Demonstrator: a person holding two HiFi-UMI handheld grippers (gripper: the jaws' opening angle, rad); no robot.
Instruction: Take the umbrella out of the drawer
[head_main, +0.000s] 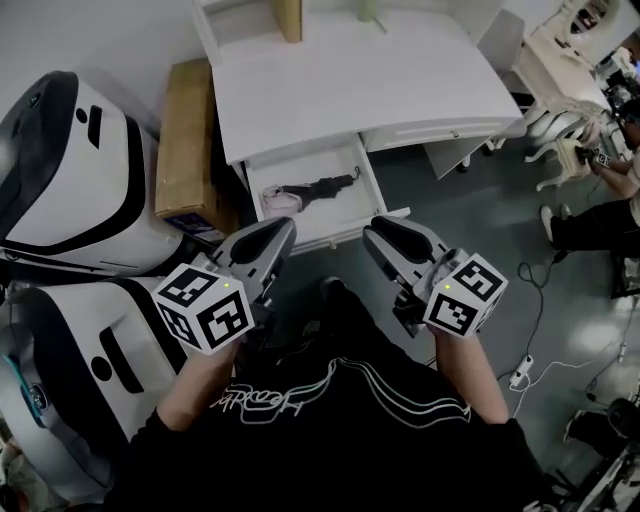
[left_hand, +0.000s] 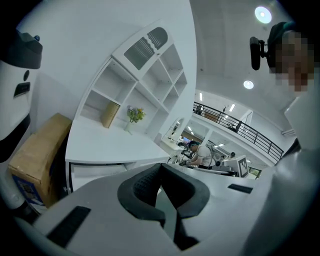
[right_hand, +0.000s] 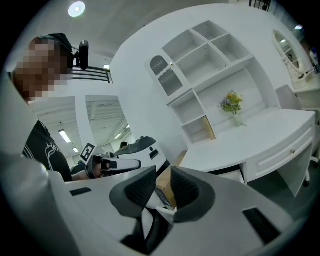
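The black folded umbrella (head_main: 320, 186) lies inside the open white drawer (head_main: 372, 188) of a white desk, with its length running across the drawer. A pale pink item (head_main: 280, 201) sits just beside the umbrella's left end; what it is cannot be made out. The drawer is pulled out from under the white tabletop (head_main: 360, 90).

Left hand-held gripper (head_main: 283, 226): it is positioned in front of the drawer, pointing toward the drawer's left half and clear of the umbrella. In the left gripper view, the left hand-held gripper (left_hand: 161, 167) has its jaw tips together, with nothing between them.

Right hand-held gripper (head_main: 378, 226): it is positioned in front of the drawer's right corner and is also clear of the umbrella. In the right gripper view, the right hand-held gripper (right_hand: 162, 176) has its jaws slightly apart. A narrow gap shows between the ribbed pads (right_hand: 183, 186), and nothing is held in it.

The two tools are held side by side near each other, each carrying a black-and-white marker cube (head_main: 205, 308) at its rear.

A brown cardboard box (head_main: 188, 140) stands against the left side of the desk. White machine housings with black trim (head_main: 70, 170) stand further left. A white shelf unit (left_hand: 145, 85) rises at the back of the tabletop, and a small vase of flowers (left_hand: 134, 116) stands in front of it.
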